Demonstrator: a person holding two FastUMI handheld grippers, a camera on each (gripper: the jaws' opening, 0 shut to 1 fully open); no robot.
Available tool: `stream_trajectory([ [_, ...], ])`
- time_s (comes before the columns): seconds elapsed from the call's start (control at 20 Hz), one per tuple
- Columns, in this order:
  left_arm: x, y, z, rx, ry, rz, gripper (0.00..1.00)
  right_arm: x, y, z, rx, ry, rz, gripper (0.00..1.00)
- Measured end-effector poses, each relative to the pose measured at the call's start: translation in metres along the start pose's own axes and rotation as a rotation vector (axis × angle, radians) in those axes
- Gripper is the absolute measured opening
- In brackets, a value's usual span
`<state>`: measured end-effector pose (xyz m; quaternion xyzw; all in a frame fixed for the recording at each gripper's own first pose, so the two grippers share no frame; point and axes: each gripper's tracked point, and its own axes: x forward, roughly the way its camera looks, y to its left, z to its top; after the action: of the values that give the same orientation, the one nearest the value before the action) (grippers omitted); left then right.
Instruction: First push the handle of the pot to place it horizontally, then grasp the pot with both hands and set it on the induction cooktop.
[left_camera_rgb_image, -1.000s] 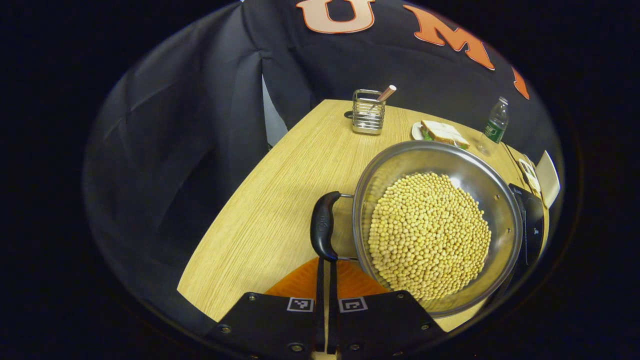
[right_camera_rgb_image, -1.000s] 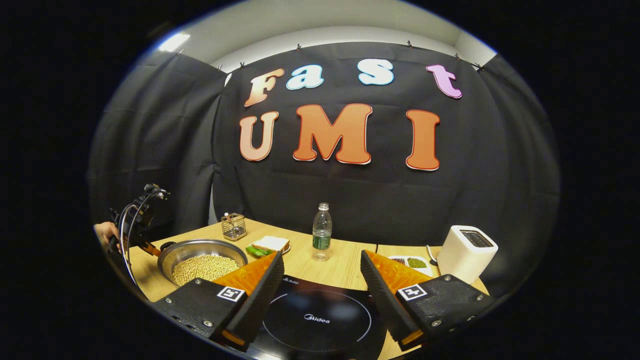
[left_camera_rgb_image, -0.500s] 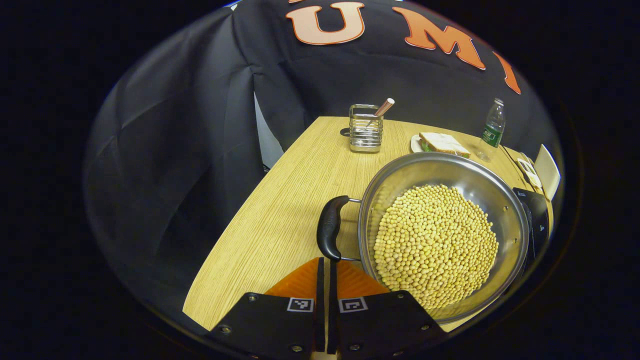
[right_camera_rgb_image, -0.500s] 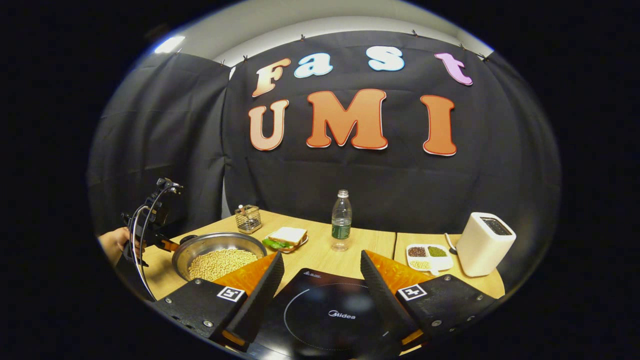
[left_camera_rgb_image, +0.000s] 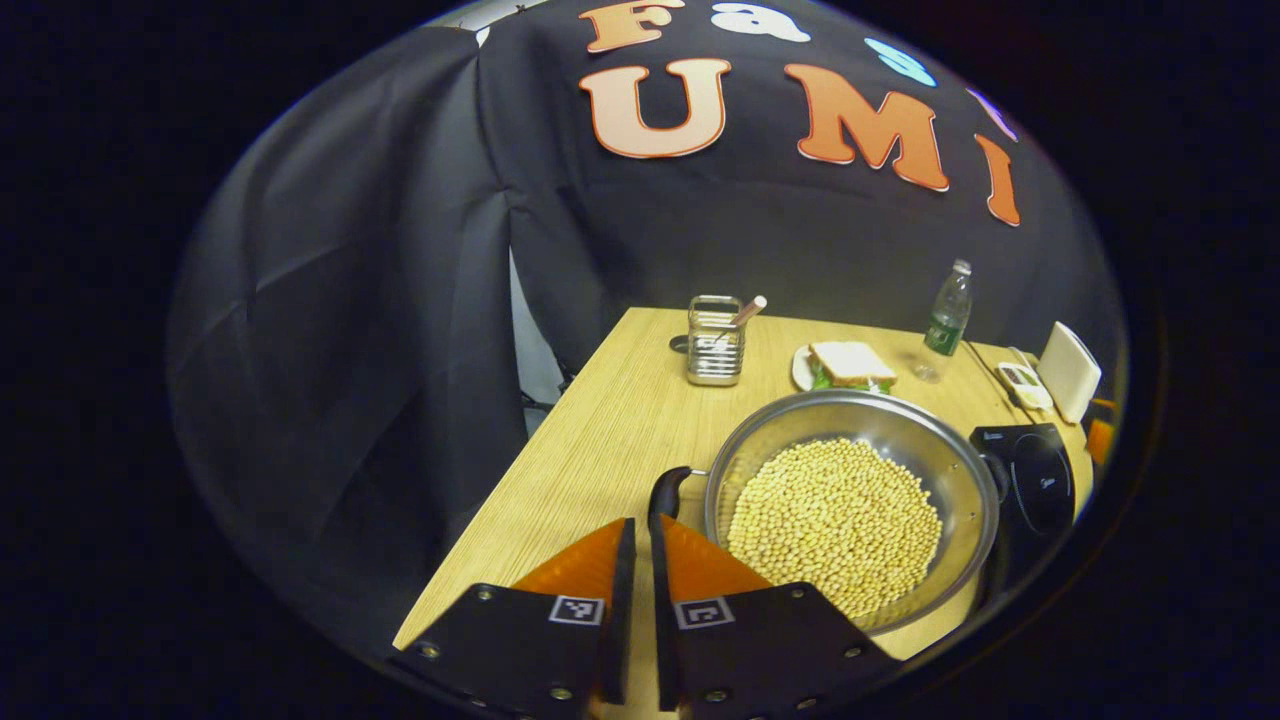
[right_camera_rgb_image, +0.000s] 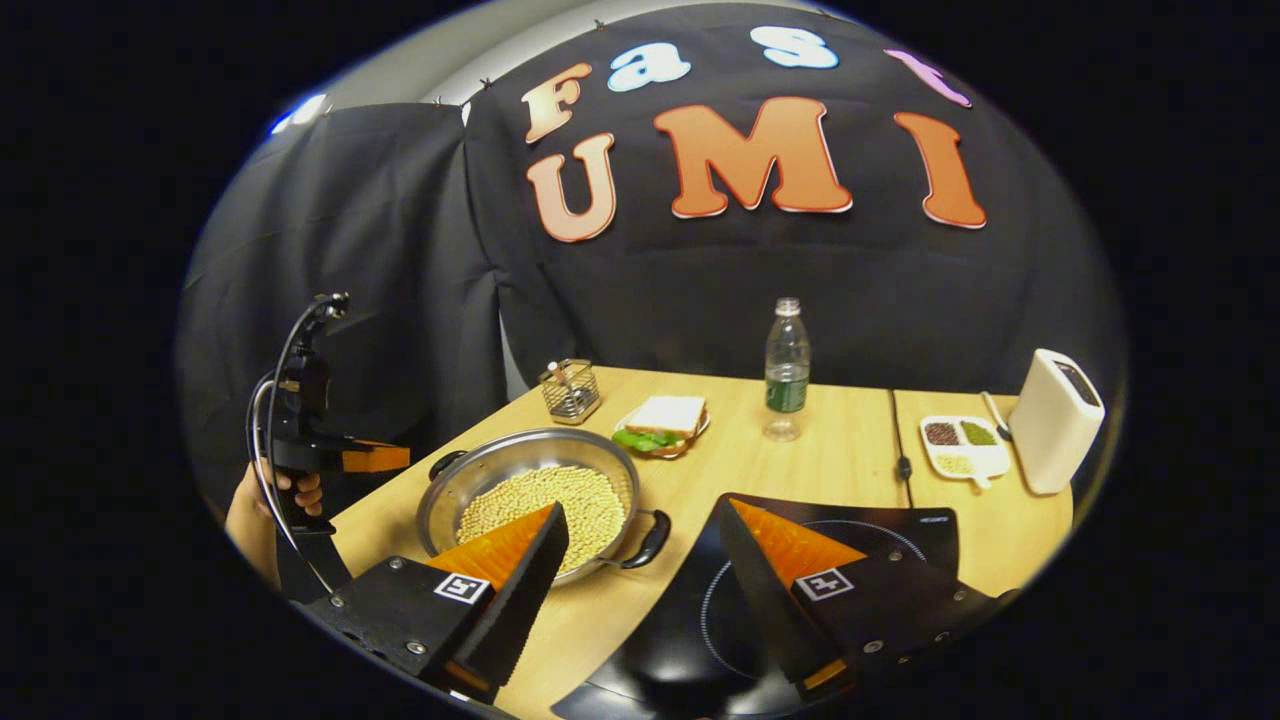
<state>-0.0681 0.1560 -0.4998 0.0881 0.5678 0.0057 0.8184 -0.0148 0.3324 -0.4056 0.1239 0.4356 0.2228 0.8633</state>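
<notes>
With my left gripper (left_camera_rgb_image: 636, 560) nearly closed and empty beside the pot (right_camera_rgb_image: 530, 490), and my right gripper (right_camera_rgb_image: 640, 560) wide open and empty, I judge that grasping both handles comes next.

Each gripper, the left gripper (left_camera_rgb_image: 635, 545) and the right gripper (right_camera_rgb_image: 640, 535), has two orange ribbed wedge fingers (right_camera_rgb_image: 505, 535) on black plates with silver screws and a small black-and-white square marker; a thin curved cable (right_camera_rgb_image: 268, 400) runs along the left gripper's black handle
</notes>
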Motion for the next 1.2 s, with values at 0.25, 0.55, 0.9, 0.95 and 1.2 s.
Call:
stream_trajectory([
  [0.25, -0.001, -0.016, 0.004, 0.018, 0.016, -0.077, 0.88, 0.037, 0.015, -0.012, 0.021, 0.117, -0.007, 0.94],
  [0.55, 0.032, -0.016, -0.01, 0.032, 0.085, -0.069, 0.88, 0.076, 0.013, -0.039, 0.113, 0.257, -0.033, 0.92],
  [0.9, 0.063, -0.006, -0.029, 0.029, 0.153, -0.045, 0.88, 0.103, 0.002, -0.062, 0.178, 0.345, -0.104, 0.9],
  [0.95, 0.068, -0.008, -0.03, 0.023, 0.16, -0.052, 0.88, 0.106, 0.0, -0.063, 0.179, 0.35, -0.11, 0.88],
  [1.2, 0.088, -0.011, -0.038, 0.014, 0.167, -0.064, 0.9, 0.121, 0.001, -0.081, 0.157, 0.385, -0.154, 0.85],
])
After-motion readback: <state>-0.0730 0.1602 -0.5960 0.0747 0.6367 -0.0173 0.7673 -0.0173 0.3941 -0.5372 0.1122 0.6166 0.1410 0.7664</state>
